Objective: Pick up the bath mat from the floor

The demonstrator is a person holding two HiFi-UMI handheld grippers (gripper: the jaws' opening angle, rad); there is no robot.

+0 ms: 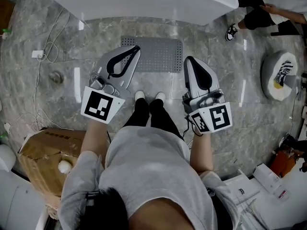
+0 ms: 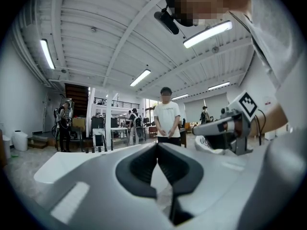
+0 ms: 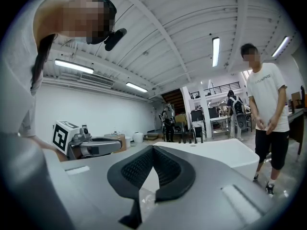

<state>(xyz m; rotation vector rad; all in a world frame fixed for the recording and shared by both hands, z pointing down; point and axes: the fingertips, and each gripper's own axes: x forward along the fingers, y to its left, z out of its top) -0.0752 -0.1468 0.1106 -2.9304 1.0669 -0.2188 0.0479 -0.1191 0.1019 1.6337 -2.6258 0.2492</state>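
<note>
Grey marbled floor tiles fill the head view, with a long white glossy bathtub across the 12 o'clock edge. Just in front of it, flat on the tiles, lies the grey rectangular perforated rubber bath mat, probably placed where someone stepping out would land. The person's white shoes stand close to its near edge, at 6 o'clock from the mat.

Both tools are held out nearly level, one on each side of the body. The left gripper hangs over the mat's near left corner, at about 11 o'clock from the shoes. The right gripper is beside the mat's right end, at about 1 o'clock. That spread suggests a two-handed lift by opposite ends, so the floppy sheet would not sag. Each gripper view shows ribbed black pads pressed together with nothing between them (only the hall beyond), so both must be opened and lowered before any grasp.

A taped brown cardboard box sits at 8 o'clock.
</note>
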